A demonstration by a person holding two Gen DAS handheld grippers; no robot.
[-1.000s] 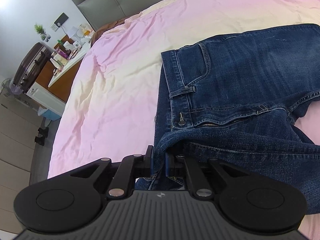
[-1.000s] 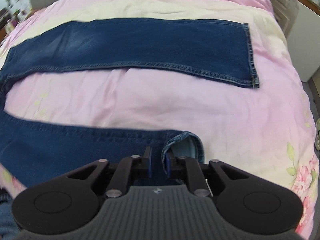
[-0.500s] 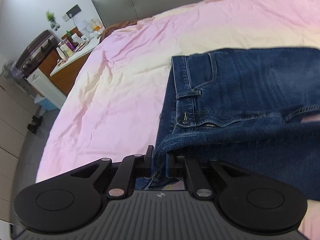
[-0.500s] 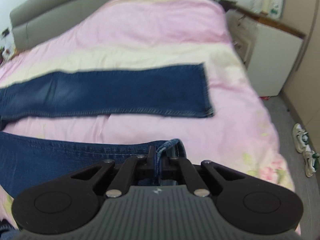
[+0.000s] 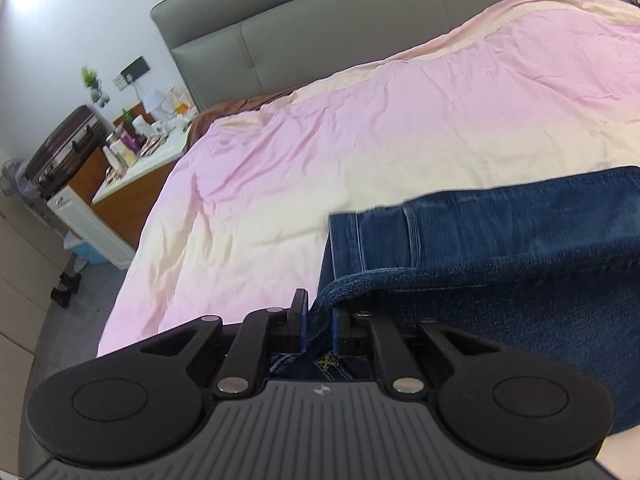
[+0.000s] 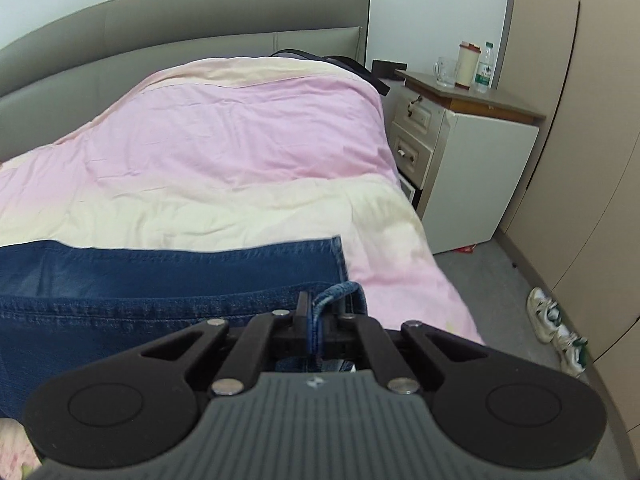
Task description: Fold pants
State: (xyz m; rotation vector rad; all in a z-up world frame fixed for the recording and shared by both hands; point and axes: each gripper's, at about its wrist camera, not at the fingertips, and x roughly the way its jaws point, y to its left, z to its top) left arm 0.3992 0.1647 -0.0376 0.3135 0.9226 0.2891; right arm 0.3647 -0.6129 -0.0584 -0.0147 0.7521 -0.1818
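In the left wrist view, the left tool (image 5: 320, 326) is seen low in the picture, its two fingers nearly together and pinching a thick edge of the jeans (image 5: 520, 248) at the waist end. The gripped denim is lifted off the bed (image 5: 300, 168) and curves over the waistband part, which lies flat on the pink and cream cover to the right of the middle. A grey headboard (image 5: 320, 36) is seen behind the bed. To the left, a cluttered desk (image 5: 132, 168) stands beside the bed, with a dark suitcase (image 5: 64, 148) further left and a small plant (image 5: 91, 80) near the wall.

In the right wrist view, the right tool (image 6: 320, 320) is pressed tight on a rolled hem of the jeans (image 6: 160, 280), a loop of which bulges just above the fingers. The held leg is raised in front of the other leg, which is spread flat across the bed (image 6: 240, 140) with its hem end pointing right. A nightstand (image 6: 460, 144) is placed beside the bed on the right, carrying a glass mug (image 6: 445, 72), a cup (image 6: 467, 64) and a bottle (image 6: 483, 68). White shoes (image 6: 556, 328) lie on the floor near the wardrobe (image 6: 592, 120).
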